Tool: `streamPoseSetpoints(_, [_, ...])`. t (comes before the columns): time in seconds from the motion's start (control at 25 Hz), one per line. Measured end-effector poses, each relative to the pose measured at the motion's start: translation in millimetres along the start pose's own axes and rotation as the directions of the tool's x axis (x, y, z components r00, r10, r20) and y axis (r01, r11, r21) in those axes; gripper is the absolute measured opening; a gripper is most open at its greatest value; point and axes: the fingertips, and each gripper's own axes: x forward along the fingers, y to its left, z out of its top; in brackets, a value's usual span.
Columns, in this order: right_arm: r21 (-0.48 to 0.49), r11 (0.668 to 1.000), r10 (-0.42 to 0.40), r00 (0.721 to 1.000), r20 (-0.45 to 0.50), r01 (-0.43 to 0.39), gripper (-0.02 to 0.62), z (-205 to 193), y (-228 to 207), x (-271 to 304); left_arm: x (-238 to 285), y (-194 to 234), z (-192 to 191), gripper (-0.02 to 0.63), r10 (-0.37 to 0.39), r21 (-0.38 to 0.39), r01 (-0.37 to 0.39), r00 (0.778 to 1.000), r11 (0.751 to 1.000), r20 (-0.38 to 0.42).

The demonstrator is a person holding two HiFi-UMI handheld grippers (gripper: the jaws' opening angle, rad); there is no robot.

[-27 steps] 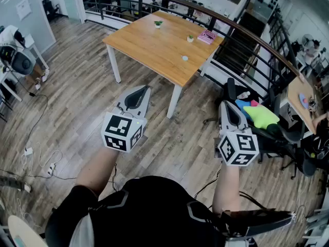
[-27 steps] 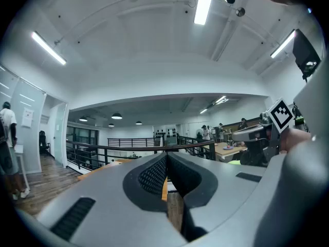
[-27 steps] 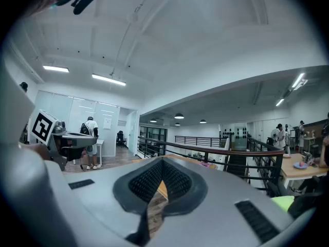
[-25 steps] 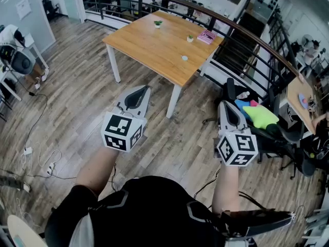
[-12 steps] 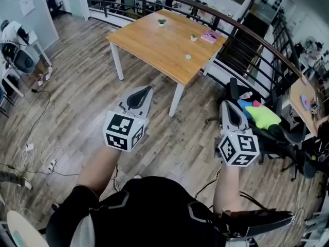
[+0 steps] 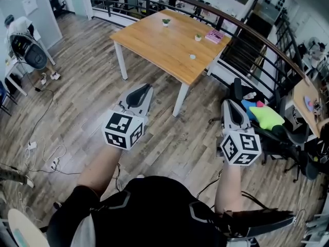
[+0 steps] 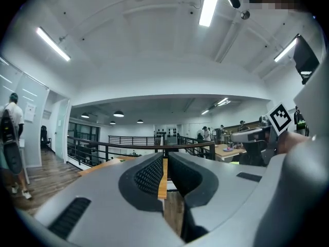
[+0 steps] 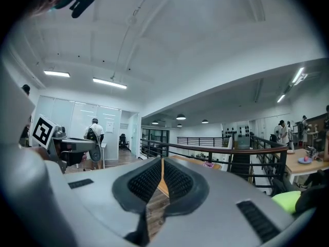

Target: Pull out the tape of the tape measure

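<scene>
1. Each pair of grey tongs carries a white cube printed with black square markers.
2. The left tongs [image 6: 144,87] and right tongs [image 6: 229,102] are both closed, jaws together, gripping nothing.
3. A small pale round object [image 6: 192,56], too small to confirm as the tape measure, lies on the light wooden rectangular worktop [image 6: 154,40], well ahead of both tongs.

The person wears a black short-sleeved top [image 6: 149,210] with thin grey lines, and the left hand-held gripper [image 6: 141,91] and right hand-held gripper [image 6: 230,107] are grey with black-and-white square markers.
</scene>
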Motion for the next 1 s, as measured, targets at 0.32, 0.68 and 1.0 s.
streamPoseSetpoints(0.32, [0.009, 1.0, 0.01, 1.0, -0.002, -0.01, 0.173, 0.7, 6.7, 4.7, 0.8, 0.2, -7.0, 0.225, -0.049, 0.038, 0.051, 0.998, 0.998, -0.037])
streamPoseSetpoints(0.68, [0.019, 1.0, 0.005, 1.0, -0.019, -0.005, 0.27, -7.8, 20.2, 16.3, -3.1, 16.5, -15.0, 0.304, -0.081, 0.018, 0.081, 0.996, 0.997, -0.03])
streamPoseSetpoints(1.0, [-0.001, 1.0, 0.005, 0.999, -0.032, -0.005, 0.278, -17.5, 50.3, 41.7, -0.9, 46.8, -23.6, 0.304, -0.13, 0.023, 0.131, 0.991, 0.991, -0.023])
